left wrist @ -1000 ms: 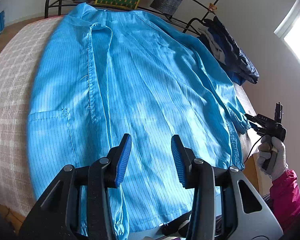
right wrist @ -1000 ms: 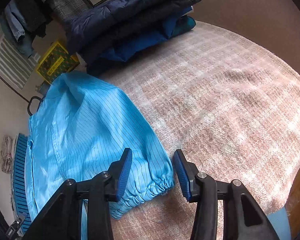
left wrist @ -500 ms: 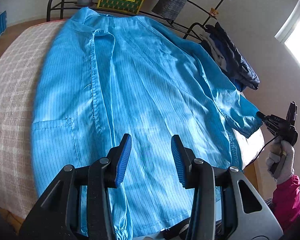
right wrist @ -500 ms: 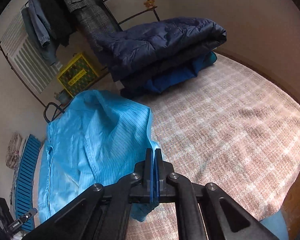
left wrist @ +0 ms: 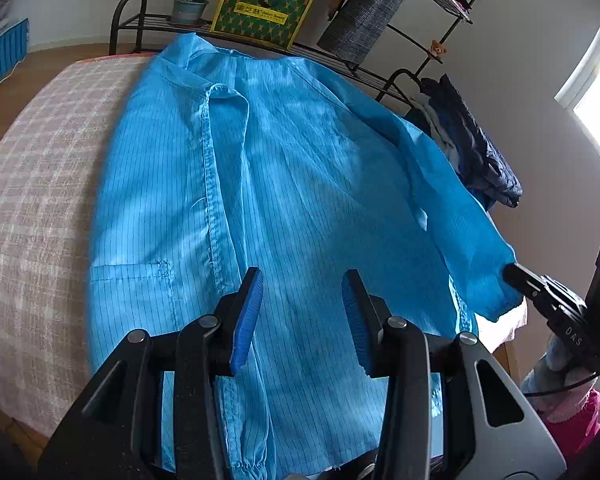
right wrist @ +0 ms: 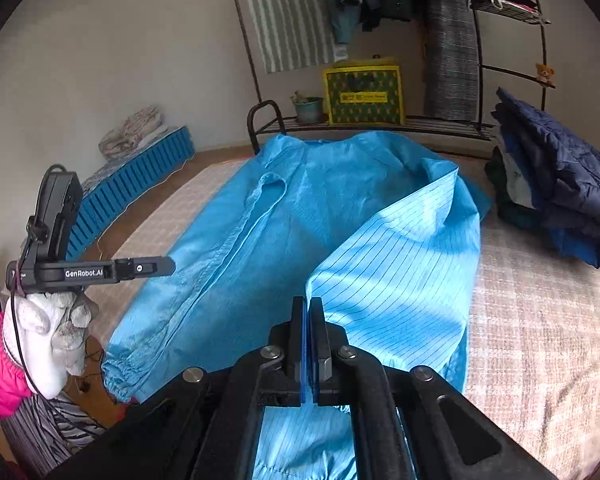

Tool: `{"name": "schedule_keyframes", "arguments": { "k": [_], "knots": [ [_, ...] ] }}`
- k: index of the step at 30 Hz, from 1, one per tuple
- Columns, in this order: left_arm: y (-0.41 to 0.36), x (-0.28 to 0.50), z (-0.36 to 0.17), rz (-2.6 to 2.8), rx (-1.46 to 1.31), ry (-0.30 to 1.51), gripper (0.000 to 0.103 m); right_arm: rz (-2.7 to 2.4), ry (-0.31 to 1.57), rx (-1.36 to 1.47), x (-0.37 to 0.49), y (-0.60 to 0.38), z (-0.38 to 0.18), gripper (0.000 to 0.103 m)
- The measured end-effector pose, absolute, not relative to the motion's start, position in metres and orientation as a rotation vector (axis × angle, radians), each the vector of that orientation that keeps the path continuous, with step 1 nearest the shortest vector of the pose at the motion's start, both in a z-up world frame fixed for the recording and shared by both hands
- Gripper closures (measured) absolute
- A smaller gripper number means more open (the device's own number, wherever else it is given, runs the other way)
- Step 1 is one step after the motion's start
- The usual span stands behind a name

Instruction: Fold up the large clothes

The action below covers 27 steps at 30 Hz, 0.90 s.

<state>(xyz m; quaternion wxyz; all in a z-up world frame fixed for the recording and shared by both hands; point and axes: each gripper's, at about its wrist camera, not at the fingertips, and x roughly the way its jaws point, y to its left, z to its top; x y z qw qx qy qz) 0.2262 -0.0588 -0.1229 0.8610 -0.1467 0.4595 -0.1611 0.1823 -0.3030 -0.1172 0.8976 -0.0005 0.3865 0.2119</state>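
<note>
A large light-blue striped coat (left wrist: 284,184) lies spread on a checked bed cover (left wrist: 40,184), collar toward the far rack. My left gripper (left wrist: 302,320) is open and empty, hovering above the coat's lower hem. My right gripper (right wrist: 309,340) is shut on the cuff of the coat's right sleeve (right wrist: 404,276) and holds it lifted over the coat's body. In the left wrist view the right gripper (left wrist: 516,274) shows at the right edge, clamped on the sleeve's end (left wrist: 488,264). In the right wrist view the left gripper (right wrist: 168,267) shows at the left, above the coat's left side.
A pile of folded dark-blue jackets (right wrist: 556,184) sits at the bed's far right. A black metal rack (left wrist: 136,12) behind the bed carries a yellow-green box (left wrist: 262,10) and a potted plant (left wrist: 186,8). Hanging clothes (right wrist: 448,36) are behind it. A blue slatted mat (right wrist: 136,184) lies on the floor.
My right gripper shut on the sleeve cuff, lifted it off the cover and carried it leftward over the coat. My left gripper stayed open above the hem.
</note>
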Motion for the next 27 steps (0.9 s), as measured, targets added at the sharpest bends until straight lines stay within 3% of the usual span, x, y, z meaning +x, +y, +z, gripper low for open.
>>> {"name": "schedule_keyframes", "arguments": {
  "k": [7, 11, 14, 15, 17, 22, 27],
  "knots": [
    [-0.05, 0.226, -0.134, -0.323, -0.329, 1.0, 0.061, 0.626, 1.055, -0.243, 0.157, -0.242, -0.204, 0.103],
    [-0.058, 0.228, -0.147, -0.349, -0.339, 1.047, 0.061, 0.631, 1.088, -0.257, 0.148, -0.249, -0.218, 0.103],
    [-0.071, 0.228, -0.155, -0.378, -0.343, 1.083, 0.061, 0.663, 1.075, -0.226, 0.141, -0.258, -0.208, 0.094],
    [-0.076, 0.227, -0.158, -0.393, -0.347, 1.096, 0.061, 0.673, 1.067, -0.2, 0.14, -0.262, -0.201, 0.079],
    [-0.085, 0.226, -0.162, -0.429, -0.366, 1.126, 0.061, 0.706, 1.024, -0.135, 0.135, -0.271, -0.183, 0.069],
    [-0.106, 0.223, -0.177, -0.492, -0.393, 1.204, 0.061, 0.679, 0.94, 0.094, 0.133, -0.324, -0.157, 0.067],
    [-0.125, 0.221, -0.195, -0.549, -0.455, 1.295, 0.061, 0.417, 0.997, 0.424, 0.15, -0.41, -0.185, 0.066]
  ]
}}
